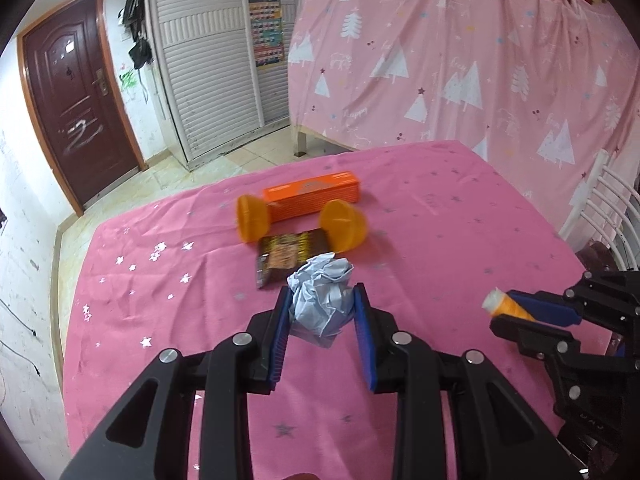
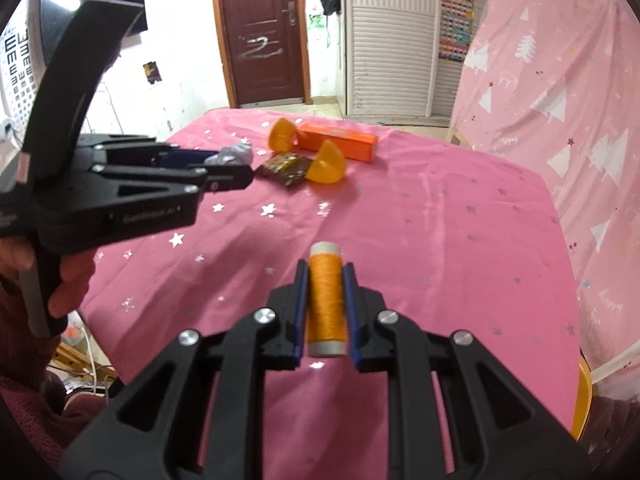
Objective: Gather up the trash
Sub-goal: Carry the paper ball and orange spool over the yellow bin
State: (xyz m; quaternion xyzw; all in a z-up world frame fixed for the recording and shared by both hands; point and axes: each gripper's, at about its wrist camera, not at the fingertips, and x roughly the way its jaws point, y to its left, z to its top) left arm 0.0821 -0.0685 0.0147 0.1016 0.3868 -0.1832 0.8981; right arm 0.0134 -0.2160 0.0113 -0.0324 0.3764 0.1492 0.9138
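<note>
Paper ball: crumpled pale blue paper [image 1: 322, 294] sat between the blue pads of the left gripper [image 1: 322, 308]; both pads pressed its sides, so the gripper was clamped on it; whether it rested on the cloth or hung just above could not be told.
Thread spool: orange thread on a white core [image 2: 326, 298] lay lengthwise between the fingers of the right gripper [image 2: 326, 296], squeezed from both sides (its white end poked out past the fingertips in the left view [image 1: 505, 305]).
Table: a pink cloth with silver stars [image 1: 440, 240] covered it.
Wrapper: a dark brown snack wrapper [image 1: 289, 255] lay flat on the cloth, just beyond the paper ball and touching or nearly touching it.
Orange halves: two hollow orange shells; one [image 1: 252, 217] stood at the left end of the box, blurred; the other [image 1: 344, 224] lay just right of the wrapper, its open side turned away.
Box: a long orange carton [image 1: 314, 194] lay behind the two halves, farthest from the grippers.
Grippers' relation: the right gripper sat to the right of the left one, well apart, both over the near part of the table.
Background: a brown door [image 1: 76, 96]; a white slatted cabinet [image 1: 208, 60]; a pink sheet printed with white trees [image 1: 460, 48].
</note>
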